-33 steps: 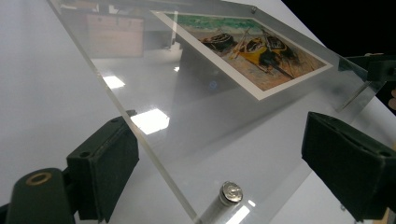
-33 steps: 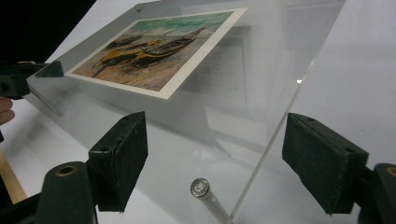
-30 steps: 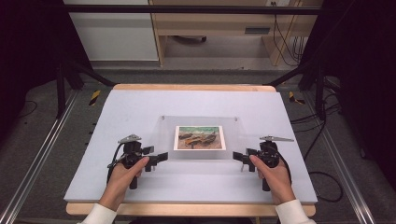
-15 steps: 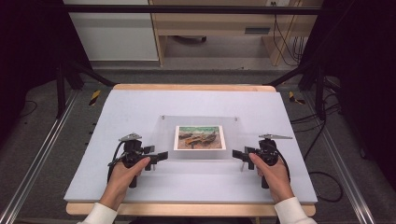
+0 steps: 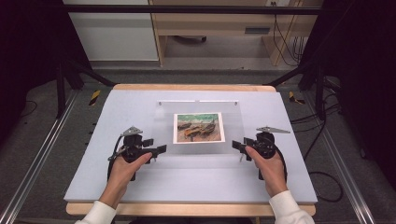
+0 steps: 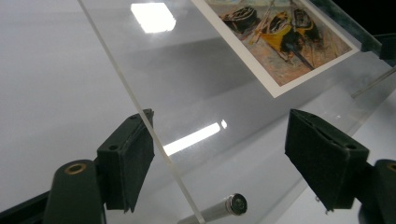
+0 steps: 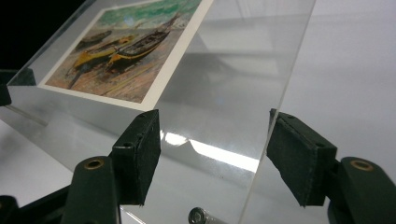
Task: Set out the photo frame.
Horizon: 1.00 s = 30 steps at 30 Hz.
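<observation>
Pale grey-blue table top [image 5: 140, 186] under everything, dark room around it. Work item is a clear acrylic frame [image 5: 198, 149] lying flat-ish on that surface, two transparent sheets sandwiching a small print of beached boats [image 5: 198, 127], yellow and dark hulls on brown sand, green band at the top, white border. Polished sheet edges catch the ceiling lights; a small metal standoff pin [image 6: 231, 206] shows under the near corner in the left gripper view, another [image 7: 200, 216] in the right gripper view. My left gripper [image 5: 158, 149] sits at the frame's left edge: that edge runs up between my two pads, close against the one [image 6: 127, 158] on the left of that view, the other pad [image 6: 322, 158] well clear on the far side over the sheet. My right gripper [image 5: 238, 146] is at the frame's right edge: edge passes just inside the pad [image 7: 299, 158] on the right of its view, other pad [image 7: 140, 156] apart over the clear margin. Both sets of jaws have just been closing, with the frame between them, but neither clamps yet; both read as open. Print lies ahead of both jaws, between the two grippers.
</observation>
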Each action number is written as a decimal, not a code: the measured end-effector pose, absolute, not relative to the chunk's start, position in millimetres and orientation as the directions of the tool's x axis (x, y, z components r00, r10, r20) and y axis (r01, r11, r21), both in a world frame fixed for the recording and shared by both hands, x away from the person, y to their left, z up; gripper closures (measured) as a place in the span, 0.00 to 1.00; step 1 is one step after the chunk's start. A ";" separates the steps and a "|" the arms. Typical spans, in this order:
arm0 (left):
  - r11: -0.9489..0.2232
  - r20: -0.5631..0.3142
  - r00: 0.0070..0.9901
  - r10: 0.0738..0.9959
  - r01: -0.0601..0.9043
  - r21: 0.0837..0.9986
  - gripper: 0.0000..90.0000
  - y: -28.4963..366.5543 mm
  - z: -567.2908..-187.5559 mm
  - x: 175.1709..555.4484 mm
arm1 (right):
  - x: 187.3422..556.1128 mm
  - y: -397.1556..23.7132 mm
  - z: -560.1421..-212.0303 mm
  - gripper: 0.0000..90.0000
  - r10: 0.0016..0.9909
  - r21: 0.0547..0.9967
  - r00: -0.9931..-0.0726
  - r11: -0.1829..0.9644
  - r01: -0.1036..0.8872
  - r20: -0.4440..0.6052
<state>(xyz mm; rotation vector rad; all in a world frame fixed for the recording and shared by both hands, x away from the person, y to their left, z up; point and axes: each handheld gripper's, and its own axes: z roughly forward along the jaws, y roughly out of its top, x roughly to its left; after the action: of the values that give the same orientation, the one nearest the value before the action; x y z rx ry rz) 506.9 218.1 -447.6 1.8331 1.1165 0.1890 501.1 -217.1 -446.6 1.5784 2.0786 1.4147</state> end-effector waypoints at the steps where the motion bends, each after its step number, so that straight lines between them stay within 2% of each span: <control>1: -0.127 -0.314 0.569 0.760 0.604 0.787 0.28 219.8 -447.6 513.0 | 506.8 -215.2 -445.0 0.40 0.828 0.764 -0.428 0.000 0.646 0.362; 9: -0.087 -0.342 0.559 0.756 0.603 0.793 0.30 221.0 -451.8 521.6 | 520.2 -216.2 -448.4 0.40 0.822 0.771 -0.431 -0.015 0.637 0.372; 30: -0.115 -0.279 0.567 0.775 0.561 0.820 0.35 216.5 -448.9 506.5 | 504.8 -216.8 -445.9 0.41 0.838 0.811 -0.459 0.033 0.585 0.297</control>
<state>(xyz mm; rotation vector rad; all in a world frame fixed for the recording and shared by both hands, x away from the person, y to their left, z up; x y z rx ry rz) 506.5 216.5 -448.9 1.7954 1.0996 0.2677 504.8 -216.8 -445.9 1.4607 2.0507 1.3924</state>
